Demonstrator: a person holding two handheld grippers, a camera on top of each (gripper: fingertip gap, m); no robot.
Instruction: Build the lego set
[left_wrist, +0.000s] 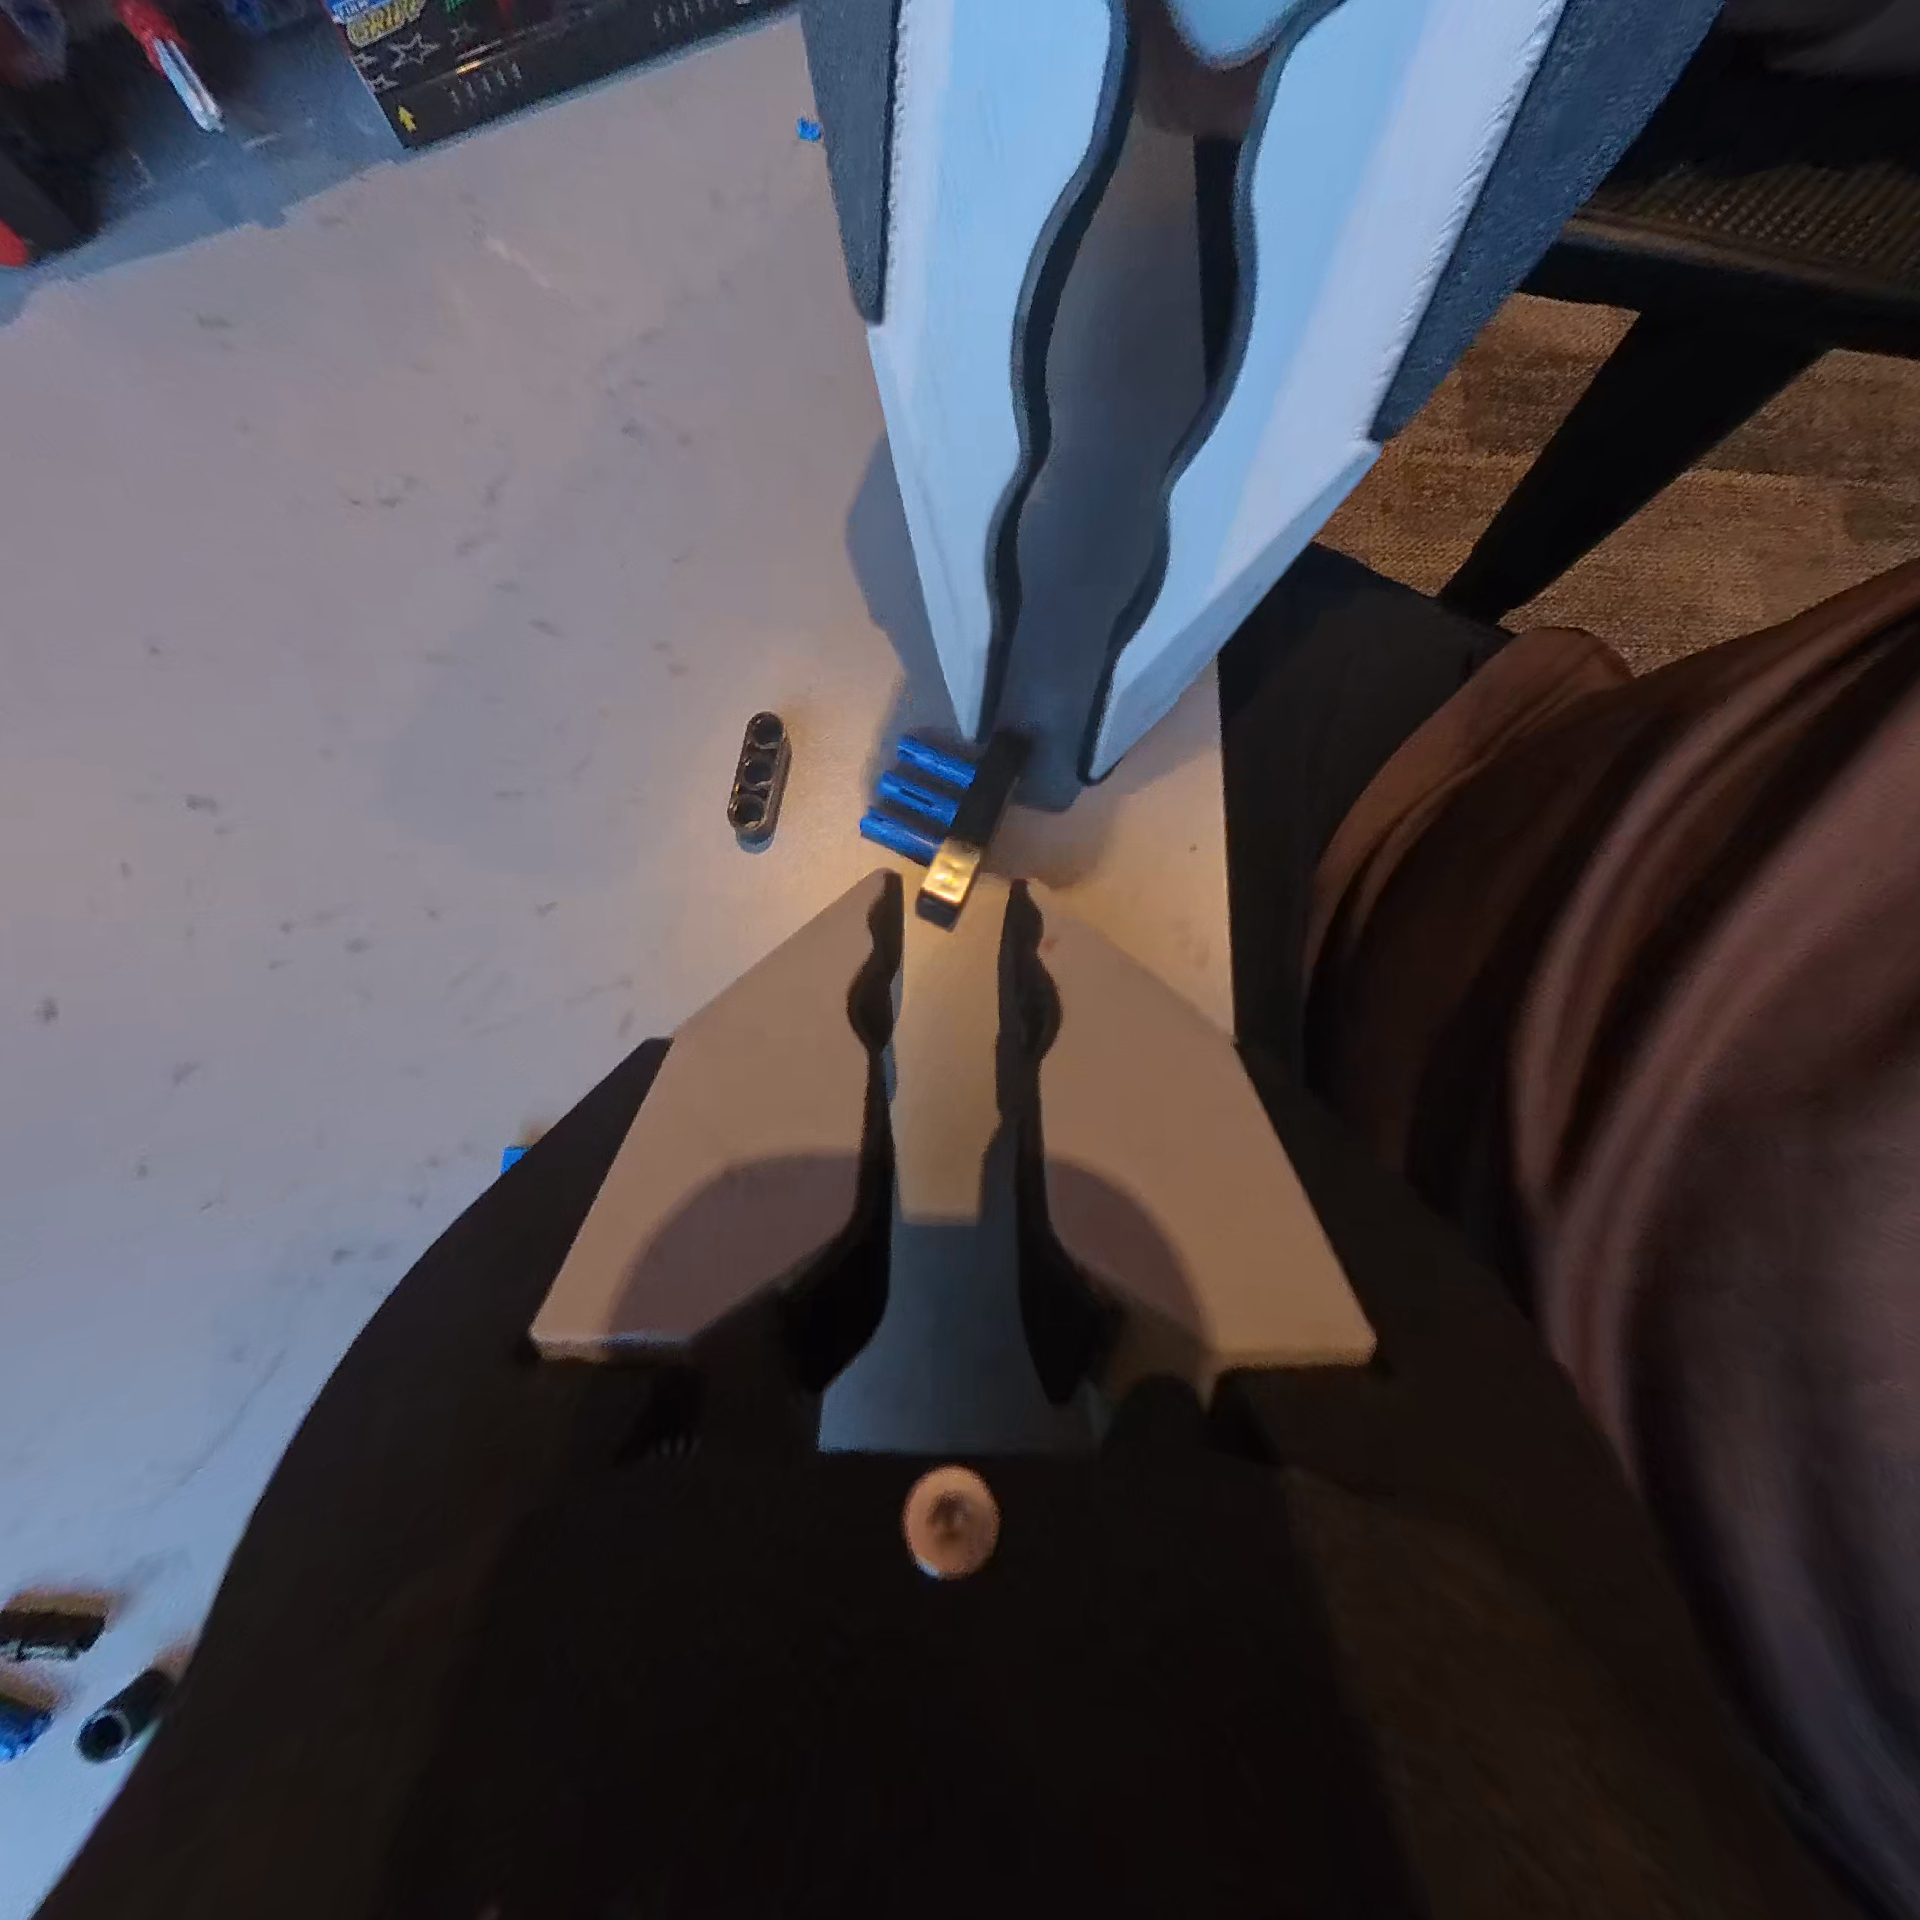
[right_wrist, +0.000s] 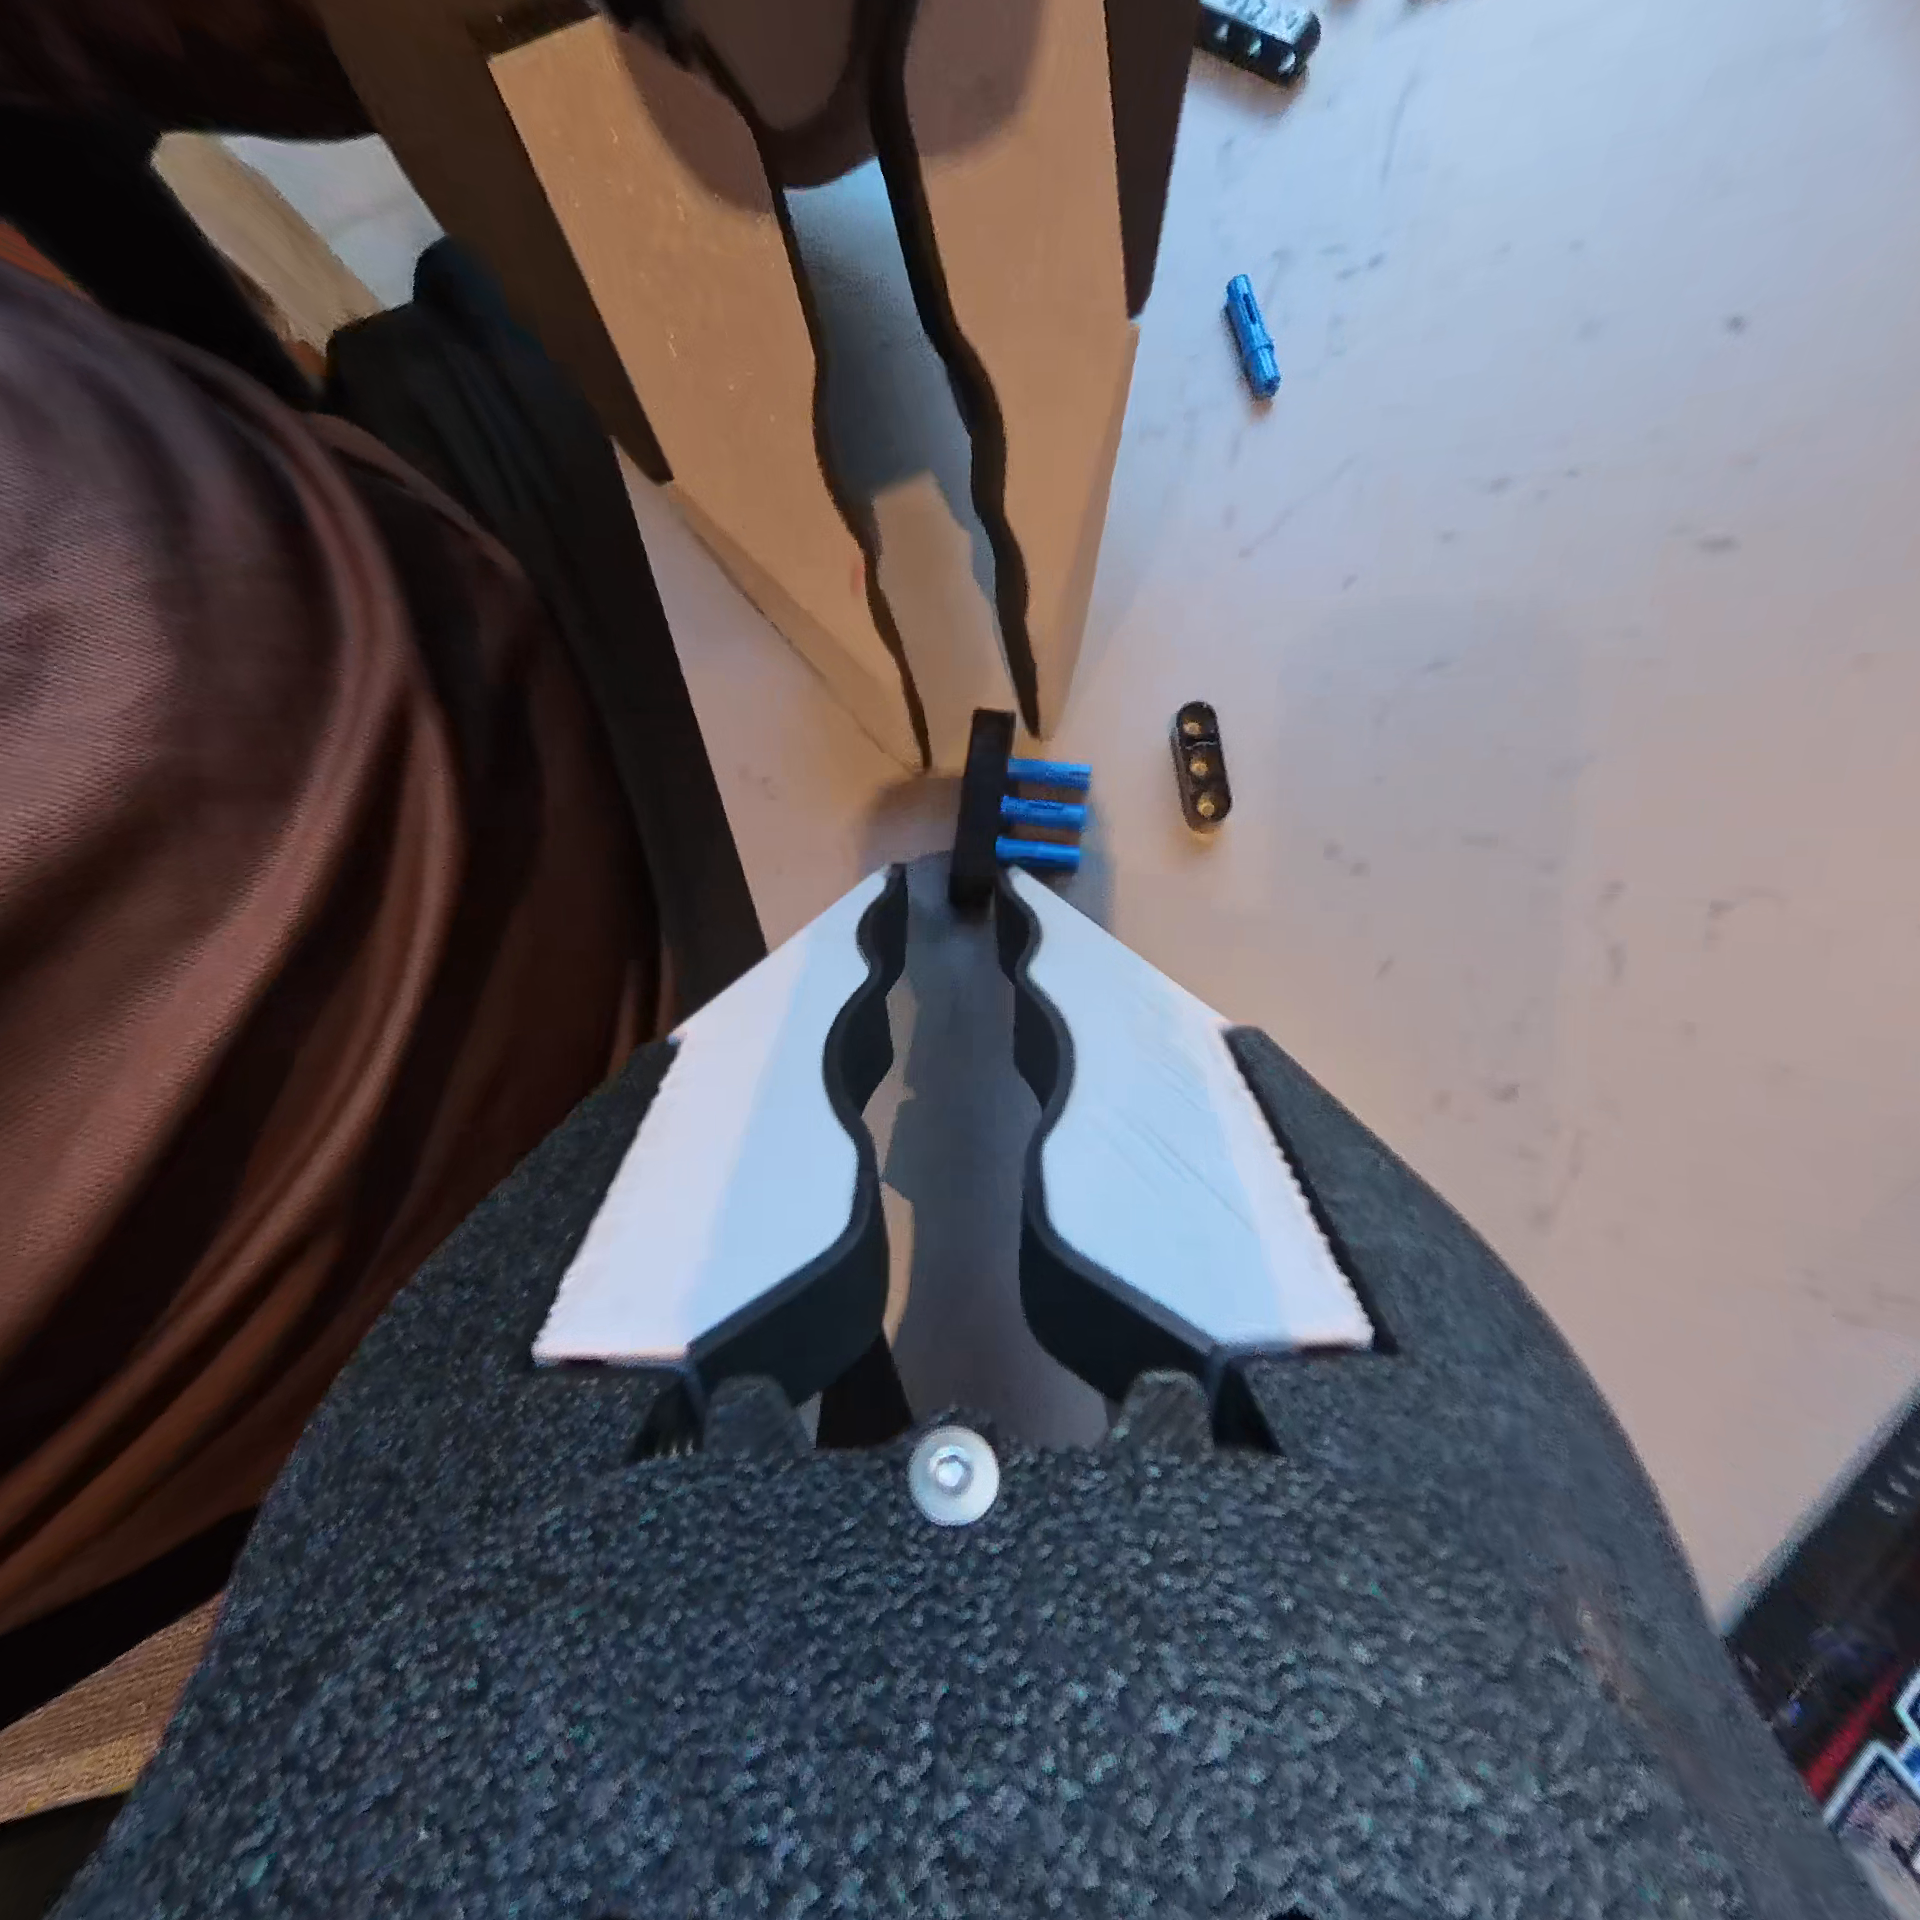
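Early build: black plastic beam with three blue pins (right_wrist: 982, 810) is between both narrowly parted claws, left claw (left_wrist: 951, 883), right claw (right_wrist: 951, 878), grip unclear; second short black three-hole beam (right_wrist: 1203, 767) lies unattached on the bench (right_wrist: 1558, 831).

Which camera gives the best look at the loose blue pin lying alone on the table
The right wrist view. The loose blue pin lies there in full on the bare table, beyond the left gripper. The left wrist view shows only a small blue bit beside its own gripper body, possibly that pin.
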